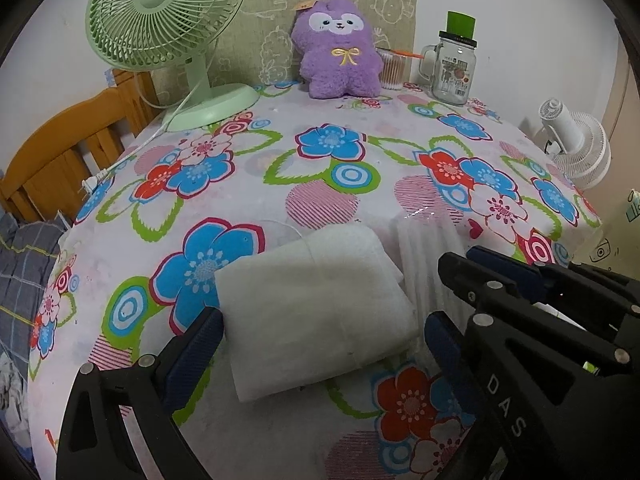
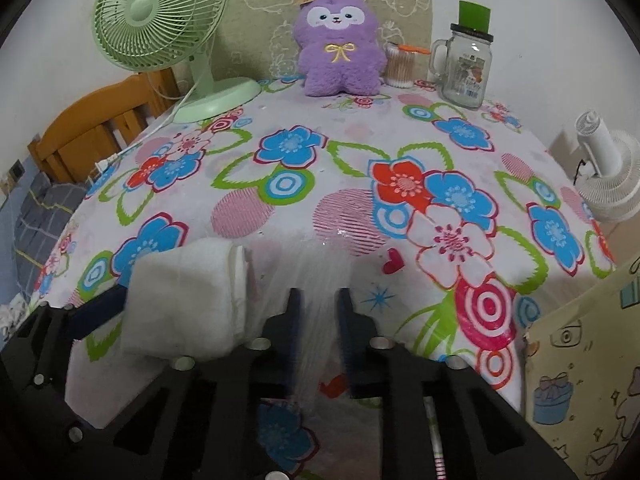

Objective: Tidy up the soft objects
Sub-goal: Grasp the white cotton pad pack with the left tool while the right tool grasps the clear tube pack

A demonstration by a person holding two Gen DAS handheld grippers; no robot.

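A folded white towel (image 1: 316, 308) in a thin clear plastic bag lies on the flowered tablecloth near the front edge; it also shows in the right wrist view (image 2: 184, 304). My left gripper (image 1: 320, 336) is open, its fingers on either side of the towel. My right gripper (image 2: 318, 312) is shut on the bunched open end of the plastic bag (image 2: 316, 280), to the right of the towel; it shows in the left wrist view (image 1: 480, 280). A purple plush toy (image 1: 338, 50) sits upright at the table's far edge.
A green desk fan (image 1: 168, 36) stands at the far left, its cord trailing over the table edge. A glass mug jar with a green-topped lid (image 1: 454, 68) and a cotton swab holder (image 2: 400, 66) stand at the far right. A white fan (image 1: 576, 140) and wooden chair (image 1: 60, 152) flank the table.
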